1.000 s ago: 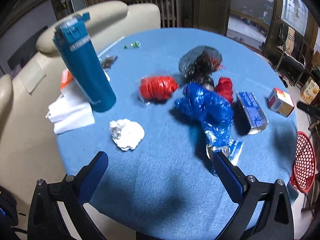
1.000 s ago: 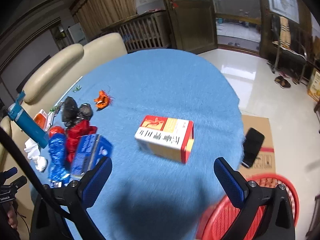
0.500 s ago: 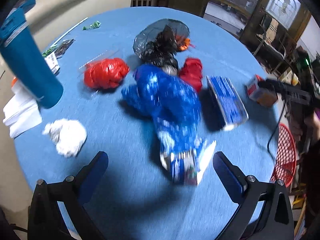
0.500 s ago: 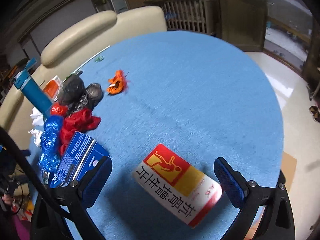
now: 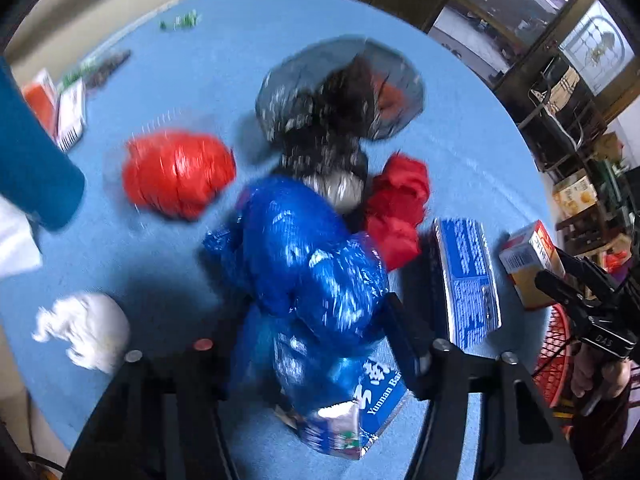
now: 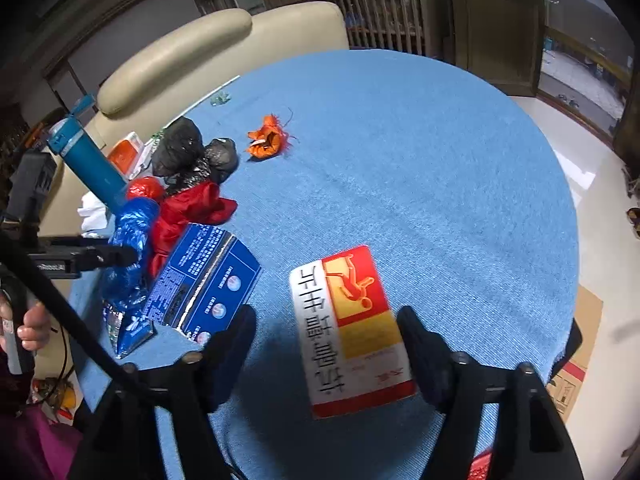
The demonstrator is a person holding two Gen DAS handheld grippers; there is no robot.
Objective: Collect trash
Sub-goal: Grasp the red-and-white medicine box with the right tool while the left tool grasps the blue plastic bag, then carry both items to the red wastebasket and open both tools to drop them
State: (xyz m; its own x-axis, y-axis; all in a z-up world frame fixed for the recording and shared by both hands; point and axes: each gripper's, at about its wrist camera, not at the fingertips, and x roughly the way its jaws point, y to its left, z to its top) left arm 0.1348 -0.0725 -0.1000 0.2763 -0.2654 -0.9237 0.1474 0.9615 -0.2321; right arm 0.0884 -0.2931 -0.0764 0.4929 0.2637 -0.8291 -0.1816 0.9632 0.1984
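A crumpled blue plastic bag [image 5: 312,272] lies on the round blue table [image 6: 400,140]. My left gripper [image 5: 320,332] points down over it. Its jaws are closing, and both pads touch the bag's sides. In the right wrist view the same bag [image 6: 132,232] shows with a left finger against it. A red, yellow and white carton [image 6: 348,332] lies between the fingers of my right gripper [image 6: 324,340], whose jaws are also closing. The right finger touches the carton's edge and a gap remains on the left.
Around the bag lie a red bag [image 5: 176,172], red crumpled plastic [image 5: 400,208], a black bag [image 5: 332,120], a flat blue box [image 5: 468,280] and a white tissue [image 5: 88,328]. A teal bottle [image 6: 88,160] stands left. An orange wrapper [image 6: 266,142] lies mid-table. A red basket [image 5: 556,356] sits beyond the edge.
The left gripper has come down over the blue bag and its jaws have narrowed onto it. The right gripper has dropped and rolled over the carton, and its jaws have narrowed around it.
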